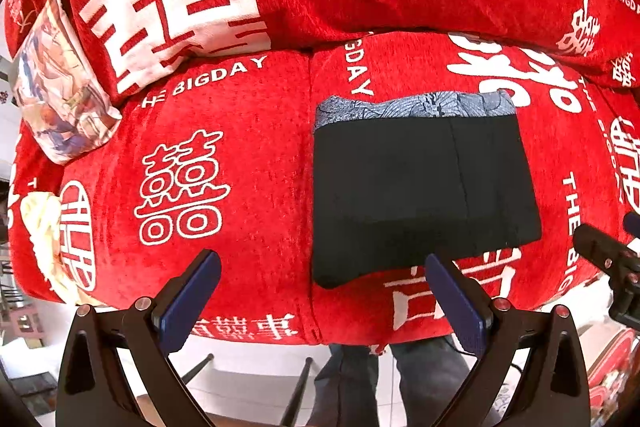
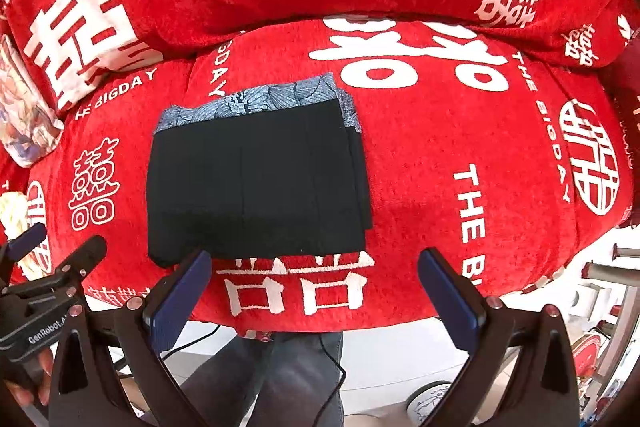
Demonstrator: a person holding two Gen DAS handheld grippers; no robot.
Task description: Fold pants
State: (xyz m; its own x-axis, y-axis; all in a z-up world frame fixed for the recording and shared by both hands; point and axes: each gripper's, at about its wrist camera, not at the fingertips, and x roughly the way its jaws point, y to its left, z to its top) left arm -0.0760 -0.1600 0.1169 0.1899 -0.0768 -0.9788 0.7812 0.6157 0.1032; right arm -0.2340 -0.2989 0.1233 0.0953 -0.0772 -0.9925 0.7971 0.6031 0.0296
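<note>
The folded black fabric pants (image 2: 256,183) with a blue patterned waistband lie flat at frame centre on the red printed sofa cover (image 2: 440,155). The left gripper (image 1: 322,281) and right gripper (image 2: 314,277) stand apart, empty. Withdraw vertically; avoid snagging the near hem.

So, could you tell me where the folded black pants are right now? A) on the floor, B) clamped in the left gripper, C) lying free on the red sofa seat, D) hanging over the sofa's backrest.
C: the folded black pants lie flat on the red sofa seat, with both the left gripper and the right gripper open and empty.
</note>
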